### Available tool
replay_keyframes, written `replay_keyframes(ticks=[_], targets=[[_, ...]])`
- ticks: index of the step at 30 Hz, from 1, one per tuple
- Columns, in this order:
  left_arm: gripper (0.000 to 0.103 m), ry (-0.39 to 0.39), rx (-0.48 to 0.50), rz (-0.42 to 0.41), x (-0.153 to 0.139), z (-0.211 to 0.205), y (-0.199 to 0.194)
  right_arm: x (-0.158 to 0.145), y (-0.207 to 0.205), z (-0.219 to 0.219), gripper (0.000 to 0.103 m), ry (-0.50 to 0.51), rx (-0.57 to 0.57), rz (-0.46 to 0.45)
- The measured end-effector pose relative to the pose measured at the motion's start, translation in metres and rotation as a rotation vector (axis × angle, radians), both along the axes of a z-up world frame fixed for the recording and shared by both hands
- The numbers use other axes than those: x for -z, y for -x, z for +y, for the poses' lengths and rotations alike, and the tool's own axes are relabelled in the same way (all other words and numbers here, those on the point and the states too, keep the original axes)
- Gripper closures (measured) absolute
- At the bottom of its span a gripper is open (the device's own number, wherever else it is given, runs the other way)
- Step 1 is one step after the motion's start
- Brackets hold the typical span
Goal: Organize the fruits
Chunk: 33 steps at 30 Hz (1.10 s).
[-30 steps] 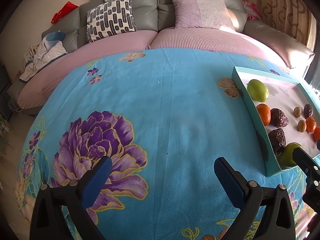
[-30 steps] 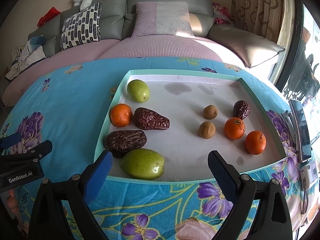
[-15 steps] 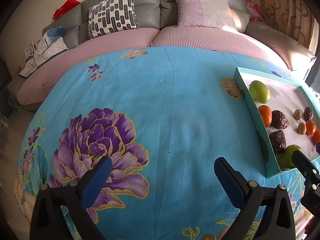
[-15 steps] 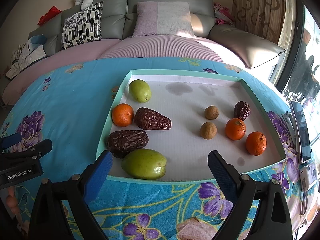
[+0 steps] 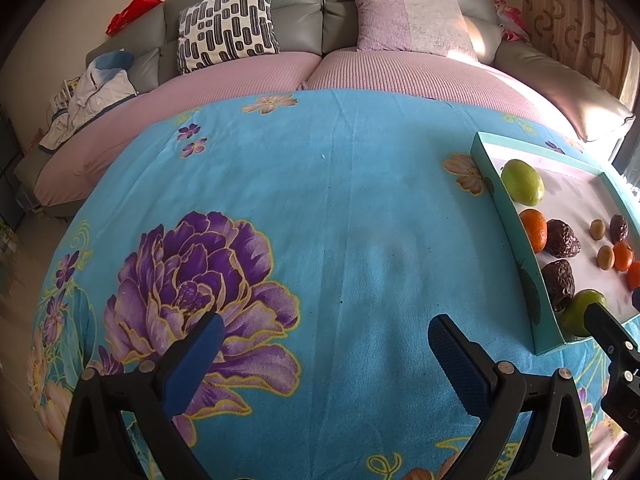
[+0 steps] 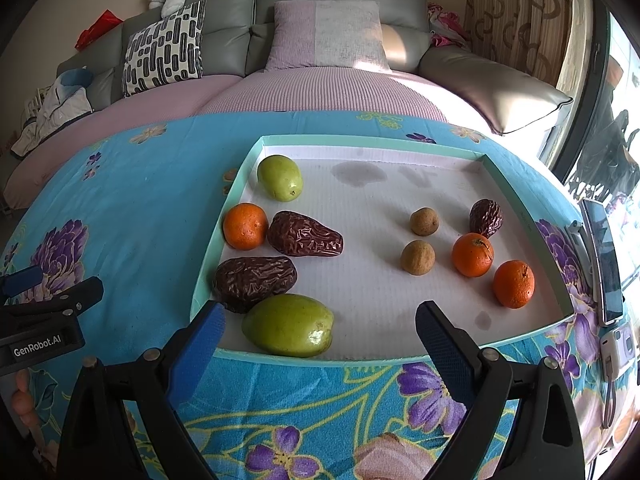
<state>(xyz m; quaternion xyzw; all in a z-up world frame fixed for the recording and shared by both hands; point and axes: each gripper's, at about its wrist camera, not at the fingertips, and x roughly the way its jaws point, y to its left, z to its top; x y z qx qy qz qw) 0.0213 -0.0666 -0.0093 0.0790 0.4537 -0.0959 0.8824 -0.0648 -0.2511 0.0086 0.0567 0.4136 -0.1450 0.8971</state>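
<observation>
In the left wrist view the tray (image 5: 520, 236) ran off the frame at three o'clock, so its right wall and the far fruit were lost. An orange (image 5: 634, 274) at the edge showed only a sliver. The near green fruit (image 5: 578, 312) was partly covered by the right gripper's finger (image 5: 604, 328), whose body was cut off at four o'clock. The near date (image 5: 562, 286) sat half behind the tray wall.

In the right wrist view a phone (image 6: 604, 256) at three o'clock was squeezed by the lens, its screen unreadable. A hand (image 6: 22, 398) at eight o'clock showed only fingertips. The left gripper (image 6: 36, 292) was cut by the nine o'clock edge, its spread not visible there.
</observation>
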Motion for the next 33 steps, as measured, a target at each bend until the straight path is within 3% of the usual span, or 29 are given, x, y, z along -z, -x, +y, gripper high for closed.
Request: replay_keyframes(ticks=[33], targets=[[0.0, 0.007, -0.015, 0.024, 0.0067, 0.004, -0.0029, 0.0084, -0.0001, -0.0023, 0.007, -0.029, 0.005, 0.017]])
